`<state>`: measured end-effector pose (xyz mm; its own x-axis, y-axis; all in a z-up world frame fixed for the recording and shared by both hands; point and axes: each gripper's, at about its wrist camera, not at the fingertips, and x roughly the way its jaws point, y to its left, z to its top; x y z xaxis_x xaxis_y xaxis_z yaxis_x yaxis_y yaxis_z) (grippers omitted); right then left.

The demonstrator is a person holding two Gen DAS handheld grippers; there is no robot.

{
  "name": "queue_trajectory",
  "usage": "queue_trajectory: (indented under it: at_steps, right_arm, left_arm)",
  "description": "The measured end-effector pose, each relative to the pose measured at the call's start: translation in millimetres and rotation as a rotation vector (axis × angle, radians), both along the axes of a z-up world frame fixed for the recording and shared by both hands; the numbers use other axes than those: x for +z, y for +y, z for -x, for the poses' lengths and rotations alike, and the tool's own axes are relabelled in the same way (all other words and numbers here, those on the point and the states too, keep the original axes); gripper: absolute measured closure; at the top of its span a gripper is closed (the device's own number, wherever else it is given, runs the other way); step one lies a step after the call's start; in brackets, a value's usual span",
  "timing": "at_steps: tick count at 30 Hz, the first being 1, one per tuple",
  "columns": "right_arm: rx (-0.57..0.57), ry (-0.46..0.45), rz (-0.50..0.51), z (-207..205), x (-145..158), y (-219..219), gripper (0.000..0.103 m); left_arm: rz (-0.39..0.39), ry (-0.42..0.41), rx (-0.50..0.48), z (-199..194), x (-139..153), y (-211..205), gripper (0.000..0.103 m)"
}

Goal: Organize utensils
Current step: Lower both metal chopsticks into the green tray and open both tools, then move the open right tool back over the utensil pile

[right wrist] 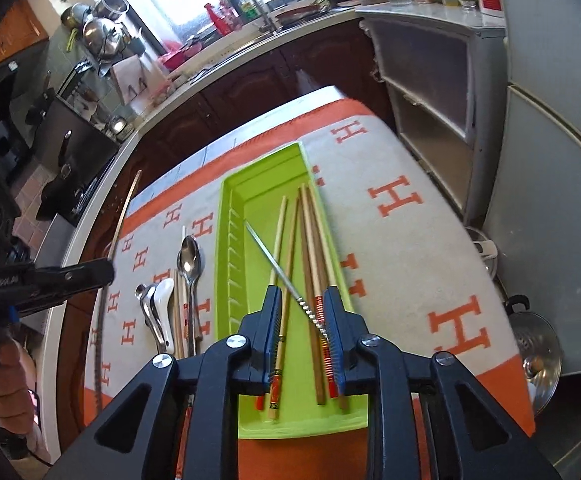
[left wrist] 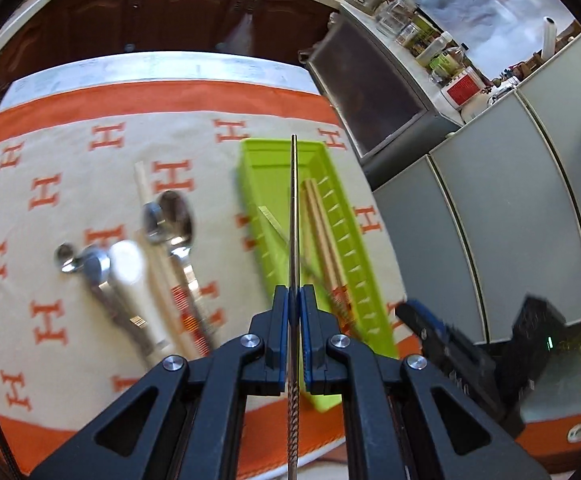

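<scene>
- On the H-patterned cloth (right wrist: 402, 216), the green tray (right wrist: 234, 216) is set lengthwise so chopsticks (right wrist: 308, 248) lie flat along it.
- Beside the tray, spoons (left wrist: 170, 216) are left unsorted (apparently awaiting their turn).
- A metal chopstick (left wrist: 293, 208) is clamped by the left gripper (left wrist: 293, 308), held above the cloth, likely bound for the tray.
- Over the tray, the right gripper (right wrist: 301, 312) is held partly parted, nothing pinched.

A table under a cream cloth (right wrist: 418, 240) with orange H marks carries a green tray (right wrist: 258, 184). Just left of the tray lie spoons (right wrist: 189, 260), seemingly beside loose chopsticks (left wrist: 146, 196).
</scene>
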<state>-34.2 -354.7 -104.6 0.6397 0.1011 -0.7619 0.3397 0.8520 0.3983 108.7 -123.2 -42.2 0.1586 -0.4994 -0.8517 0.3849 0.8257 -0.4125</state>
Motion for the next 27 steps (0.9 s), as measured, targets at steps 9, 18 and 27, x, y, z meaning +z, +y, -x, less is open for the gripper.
queue_trajectory:
  at_steps: [9, 18, 27]
  right_arm:
    - [-0.095, -0.014, -0.010, 27.9, 3.2, -20.5, 0.068]
    - [-0.093, -0.013, 0.002, 31.9, 4.1, -19.5, 0.068]
    - [-0.016, -0.006, 0.019, 12.2, 4.0, 7.7, 0.068]
  left_arm:
    - [-0.010, 0.143, 0.073, -31.1, -59.5, -57.2, 0.099]
    - [-0.077, 0.135, 0.040, -14.0, -75.3, -50.7, 0.075]
    - [-0.196, -0.121, 0.030, 17.9, -38.7, -10.7, 0.041]
